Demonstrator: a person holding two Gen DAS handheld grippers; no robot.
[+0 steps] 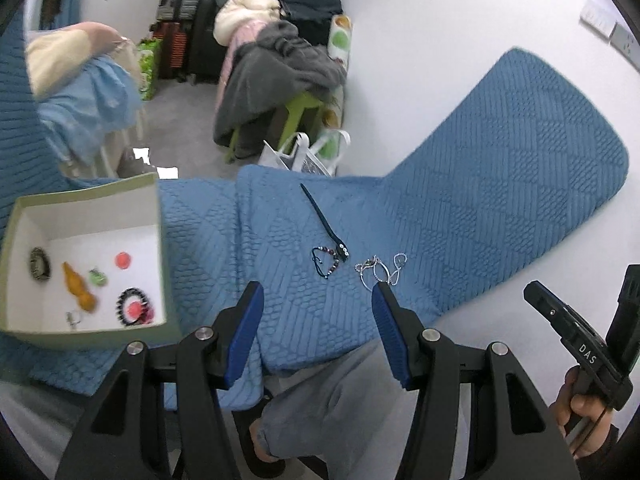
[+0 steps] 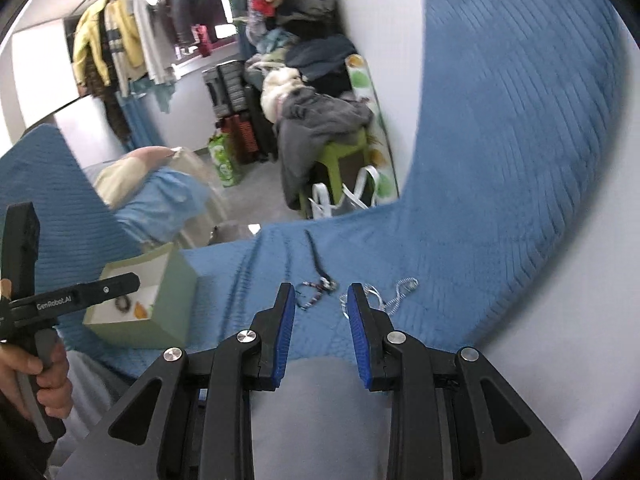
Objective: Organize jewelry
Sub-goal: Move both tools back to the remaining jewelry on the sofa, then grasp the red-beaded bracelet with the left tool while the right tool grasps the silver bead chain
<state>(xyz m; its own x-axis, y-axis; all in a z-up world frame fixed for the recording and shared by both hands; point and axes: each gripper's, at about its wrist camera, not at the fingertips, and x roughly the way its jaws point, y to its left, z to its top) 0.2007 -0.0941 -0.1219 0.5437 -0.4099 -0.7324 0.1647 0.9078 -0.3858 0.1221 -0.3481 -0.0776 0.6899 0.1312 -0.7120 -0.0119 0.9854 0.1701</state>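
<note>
Domestic bedroom, lived-in. A blue quilted bedspread (image 1: 500, 184) filled the centre and right of both views, lying against a plain white wall (image 1: 420, 40). At upper left of the right wrist view, garments hung on a rail (image 2: 120, 48); at upper centre stood stacked suitcases (image 1: 184, 28) and a green stool (image 1: 300, 108) heaped with clothing.

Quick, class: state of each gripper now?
Left gripper: jaws open, holding nothing.
Right gripper: jaws open, narrower gap, holding nothing.
</note>
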